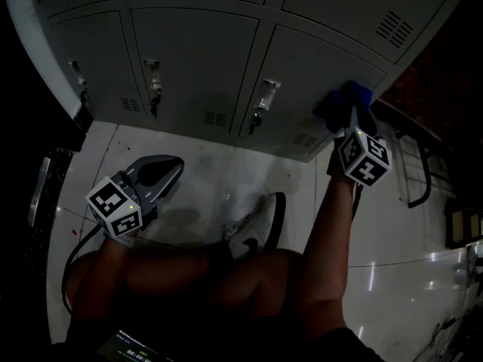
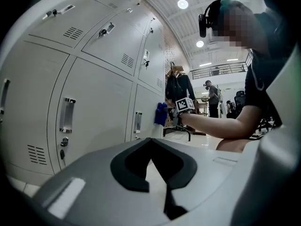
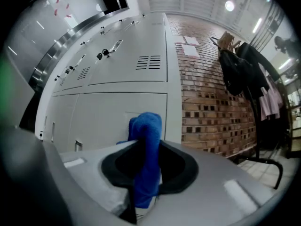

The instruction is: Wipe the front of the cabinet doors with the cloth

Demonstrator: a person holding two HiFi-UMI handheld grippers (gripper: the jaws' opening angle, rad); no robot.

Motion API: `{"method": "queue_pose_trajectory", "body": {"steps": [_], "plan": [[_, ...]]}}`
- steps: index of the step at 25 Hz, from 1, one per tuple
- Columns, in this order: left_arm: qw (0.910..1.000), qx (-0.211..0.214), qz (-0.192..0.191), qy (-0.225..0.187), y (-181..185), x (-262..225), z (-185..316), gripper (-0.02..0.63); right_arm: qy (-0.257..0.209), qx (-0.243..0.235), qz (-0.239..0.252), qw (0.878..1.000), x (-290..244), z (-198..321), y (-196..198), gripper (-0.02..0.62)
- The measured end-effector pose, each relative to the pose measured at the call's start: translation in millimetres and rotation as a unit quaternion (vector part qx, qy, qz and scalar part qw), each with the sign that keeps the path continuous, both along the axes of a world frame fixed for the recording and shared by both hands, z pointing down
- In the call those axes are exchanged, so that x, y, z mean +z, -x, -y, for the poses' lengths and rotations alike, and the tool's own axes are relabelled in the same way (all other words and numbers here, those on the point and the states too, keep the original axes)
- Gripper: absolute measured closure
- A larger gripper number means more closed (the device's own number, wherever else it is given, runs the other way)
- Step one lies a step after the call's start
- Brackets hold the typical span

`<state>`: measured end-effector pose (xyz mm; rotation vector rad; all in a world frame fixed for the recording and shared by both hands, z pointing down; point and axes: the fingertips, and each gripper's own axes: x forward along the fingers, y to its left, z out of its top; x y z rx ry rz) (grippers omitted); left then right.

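Cloth (image 3: 146, 154): blue, bunched, sticking out past the tips of the right tongs (image 3: 146, 175) and pressed against the door ahead.
Right tongs: clenched on the cloth.
Cabinet doors (image 1: 189, 59): grey, and the one being wiped is the end one beside the brick wall (image 3: 211, 107).
Left tongs (image 2: 150, 142): clenched on nothing, low over the floor (image 1: 219, 179).
Progress: probably mid-wipe; no wiped patches show, so I cannot tell which doors are done.

A bunched blue cloth (image 3: 145, 159) stands upright against a grey cabinet door (image 3: 106, 117).
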<state>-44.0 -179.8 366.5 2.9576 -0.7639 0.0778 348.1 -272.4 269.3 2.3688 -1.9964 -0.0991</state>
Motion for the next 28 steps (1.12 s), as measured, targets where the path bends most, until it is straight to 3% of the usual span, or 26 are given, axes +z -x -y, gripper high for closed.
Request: {"method": "queue_pose_trajectory", "body": {"steps": [5,9,11,16,20,25,28], "plan": [[1.0,-0.001,0.0,0.002,0,0,1,0.603,0.001,0.034,0.003,0.999,0,-10,-25,0.518],[1.0,-0.001,0.002,0.003,0,3,2,0.603,-0.003,0.026,0.021,0.999,-7,-15,-8,0.518],[1.0,-0.003,0.002,0.003,0,3,2,0.603,-0.01,0.0,0.027,1.0,-18,-14,19,0.518],[1.0,-0.003,0.0,0.002,1,1,3,0.603,-0.027,-0.09,-0.009,0.996,-49,-11,109,0.518],[1.0,-0.003,-0.004,0.002,1,0,4,0.603,-0.01,-0.158,-0.028,0.987,-35,0,174,0.518],[1.0,0.001,-0.009,-0.001,0,0,3,0.603,0.016,-0.217,-0.03,0.976,11,18,220,0.518],[0.9999,0.0,-0.01,0.004,-1,-1,2,0.603,0.034,-0.225,-0.028,0.973,37,31,224,0.518]]}}
